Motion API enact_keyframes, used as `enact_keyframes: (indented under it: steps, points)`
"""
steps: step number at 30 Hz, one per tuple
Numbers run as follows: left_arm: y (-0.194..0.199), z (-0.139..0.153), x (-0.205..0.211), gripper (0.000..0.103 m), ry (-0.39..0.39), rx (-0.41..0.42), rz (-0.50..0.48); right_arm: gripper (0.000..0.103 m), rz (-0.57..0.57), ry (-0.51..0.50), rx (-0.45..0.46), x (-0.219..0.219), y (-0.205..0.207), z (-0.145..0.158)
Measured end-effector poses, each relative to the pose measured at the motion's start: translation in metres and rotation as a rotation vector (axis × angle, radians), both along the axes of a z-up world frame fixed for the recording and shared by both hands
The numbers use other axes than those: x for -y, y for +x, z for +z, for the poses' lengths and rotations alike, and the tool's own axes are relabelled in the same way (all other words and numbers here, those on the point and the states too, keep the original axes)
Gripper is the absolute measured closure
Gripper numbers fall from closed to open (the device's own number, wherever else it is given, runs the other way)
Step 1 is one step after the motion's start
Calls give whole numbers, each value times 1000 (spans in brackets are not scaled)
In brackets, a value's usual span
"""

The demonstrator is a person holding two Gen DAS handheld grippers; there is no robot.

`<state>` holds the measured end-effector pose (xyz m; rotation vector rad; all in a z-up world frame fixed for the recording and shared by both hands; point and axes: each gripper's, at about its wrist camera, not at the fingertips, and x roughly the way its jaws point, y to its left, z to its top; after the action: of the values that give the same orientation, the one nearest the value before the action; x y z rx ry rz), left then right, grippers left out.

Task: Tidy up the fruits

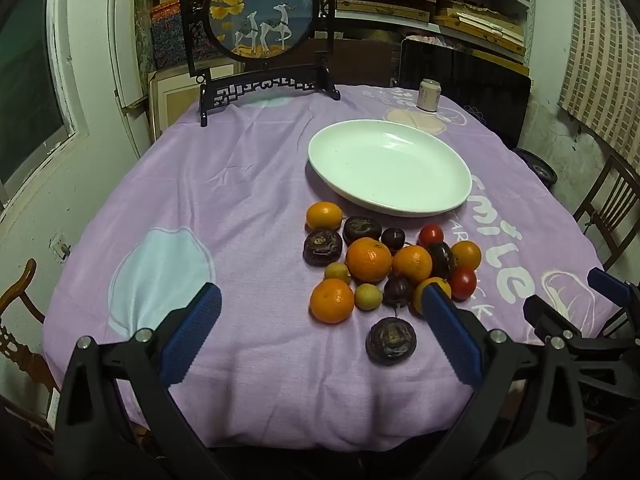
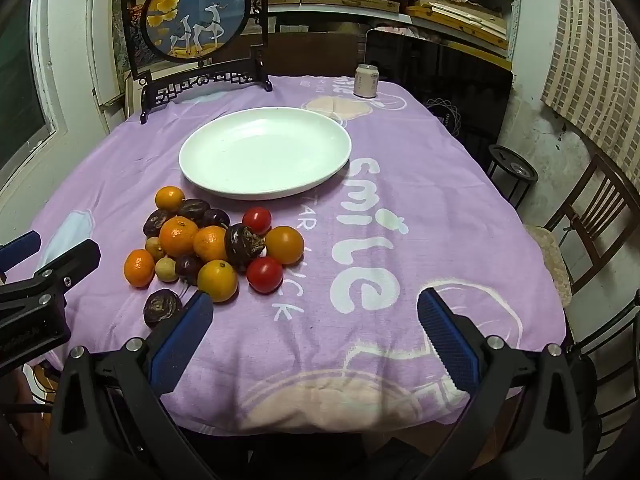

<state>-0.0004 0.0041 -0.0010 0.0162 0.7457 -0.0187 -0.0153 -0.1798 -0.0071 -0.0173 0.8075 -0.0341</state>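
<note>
Left wrist view — both the left gripper (image 1: 320, 320) and right gripper (image 2: 316, 320) gape wide and empty; straddle the lone dark fruit (image 1: 391, 341) nearest, well short of the white plate (image 1: 460, 196) — squeeze gently

A white plate (image 2: 264, 152) lies flat and empty on the purple cloth. Just in front of it the fruits (image 2: 212, 244) sit in a loose heap: oranges (image 2: 179, 236), two red tomatoes (image 2: 264, 274), wrinkled dark fruits (image 2: 242, 243) and small yellowish ones (image 2: 166, 269). One dark fruit (image 2: 161, 307) lies apart, nearest the table edge.
</note>
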Motion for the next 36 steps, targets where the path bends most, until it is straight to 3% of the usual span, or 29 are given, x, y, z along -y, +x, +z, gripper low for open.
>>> enact_keyframes:
  steps: [36]
  points:
    - [-1, -2, 2, 2, -12, -5, 0, 1, 17, 3, -11, -2, 1, -2]
